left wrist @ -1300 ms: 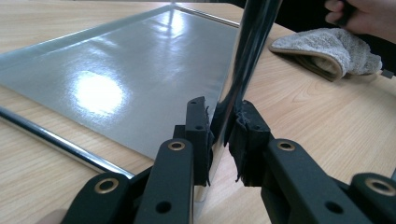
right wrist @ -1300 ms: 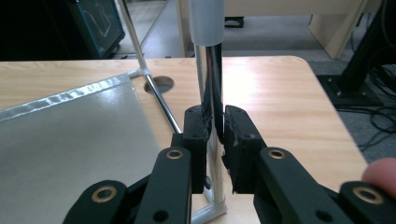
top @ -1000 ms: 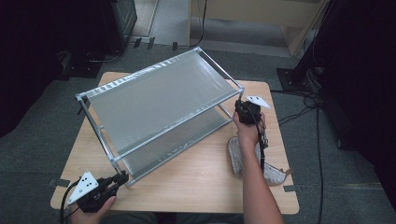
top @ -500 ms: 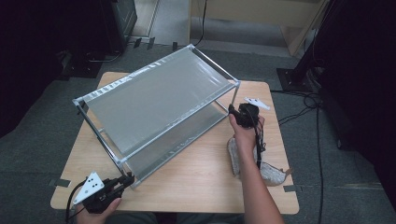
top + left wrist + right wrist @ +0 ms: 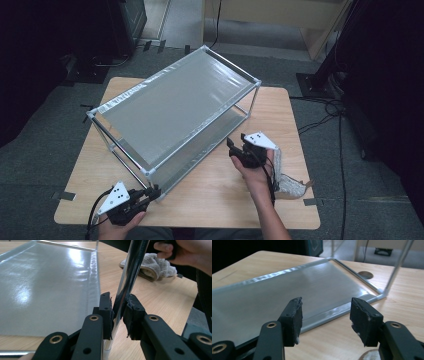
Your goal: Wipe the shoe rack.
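A two-shelf metal rack (image 5: 175, 107) with grey shelves stands aslant on the wooden table (image 5: 215, 200). My left gripper (image 5: 152, 191) is at the rack's near corner. In the left gripper view the left gripper (image 5: 119, 312) is shut on the shiny corner leg (image 5: 127, 277), beside the lower shelf (image 5: 45, 287). My right gripper (image 5: 232, 146) hovers just off the rack's near long side. Its jaws have just been opening. In the right gripper view the right gripper (image 5: 325, 315) stands open with nothing between the pads, facing the lower shelf (image 5: 287, 295).
A crumpled grey towel (image 5: 287, 177) lies on the table behind the right hand, and the towel (image 5: 155, 266) is also in the left gripper view. A cable hole (image 5: 365, 275) sits in the tabletop past the rack's far post (image 5: 397, 267). Dark floor and cables surround the table.
The right gripper let go of the rack's right corner post, opened, and drew back along the near side. The left gripper and the rack's near corner shifted to the right.
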Motion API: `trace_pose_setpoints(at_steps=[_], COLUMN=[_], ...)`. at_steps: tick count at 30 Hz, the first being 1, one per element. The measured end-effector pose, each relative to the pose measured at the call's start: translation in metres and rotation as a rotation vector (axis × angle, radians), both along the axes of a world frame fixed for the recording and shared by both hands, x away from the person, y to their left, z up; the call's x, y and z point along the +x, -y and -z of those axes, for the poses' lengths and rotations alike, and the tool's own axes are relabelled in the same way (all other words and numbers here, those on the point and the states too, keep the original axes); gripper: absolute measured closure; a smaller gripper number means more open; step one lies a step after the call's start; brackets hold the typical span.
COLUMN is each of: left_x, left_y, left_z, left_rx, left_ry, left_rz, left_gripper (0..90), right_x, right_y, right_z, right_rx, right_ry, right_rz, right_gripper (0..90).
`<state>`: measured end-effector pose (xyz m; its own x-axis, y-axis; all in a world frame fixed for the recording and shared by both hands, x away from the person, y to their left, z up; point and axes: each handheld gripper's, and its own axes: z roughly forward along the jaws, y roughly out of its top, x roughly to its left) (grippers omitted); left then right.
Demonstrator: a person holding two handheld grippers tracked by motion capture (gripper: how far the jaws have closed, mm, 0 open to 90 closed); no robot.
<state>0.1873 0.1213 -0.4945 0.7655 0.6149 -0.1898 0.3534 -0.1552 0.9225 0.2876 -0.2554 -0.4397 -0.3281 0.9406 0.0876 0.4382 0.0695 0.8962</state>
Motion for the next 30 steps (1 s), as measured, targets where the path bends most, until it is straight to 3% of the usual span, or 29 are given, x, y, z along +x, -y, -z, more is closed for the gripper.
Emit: trace_pose_setpoints(at_steps=[2, 4, 5, 7, 10, 13, 20, 24, 30], left_x=[0.001, 0.002, 0.002, 0.003, 0.005, 0.007, 0.011, 0.012, 0.011], left_y=[0.005, 0.009, 0.014, 0.02, 0.028, 0.035, 0.047, 0.044, 0.034], left_z=[0.0, -0.001, -0.002, -0.002, -0.002, -0.002, -0.001, -0.003, -0.005], left_rx=[0.004, 0.002, -0.006, -0.006, -0.001, -0.007, -0.003, -0.038, -0.056], left_ry=[0.007, 0.015, 0.021, 0.026, 0.034, 0.033, 0.057, 0.056, 0.067], left_rz=[0.014, 0.027, 0.043, 0.061, 0.085, 0.106, 0.143, 0.164, 0.161], left_gripper=[77.3, 76.6, 76.5, 76.3, 77.0, 77.3, 76.9, 66.9, 58.1], right_x=[-0.006, -0.019, -0.022, -0.027, -0.038, -0.05, -0.074, -0.083, -0.09], right_y=[-0.003, -0.007, -0.007, -0.005, -0.003, -0.005, -0.015, -0.022, -0.04], right_z=[0.002, 0.013, 0.017, 0.023, 0.028, 0.034, 0.045, 0.052, 0.058], right_rx=[-0.01, -0.076, -0.078, -0.077, -0.054, -0.064, -0.068, -0.02, -0.024], right_ry=[0.012, 0.022, 0.018, -0.007, -0.016, -0.023, -0.039, -0.056, -0.054], right_rz=[-0.008, -0.027, -0.033, -0.047, -0.053, -0.068, -0.168, -0.203, -0.289], right_gripper=[43.9, 43.9, 43.9, 43.8, 43.8, 43.8, 43.0, 43.0, 42.3])
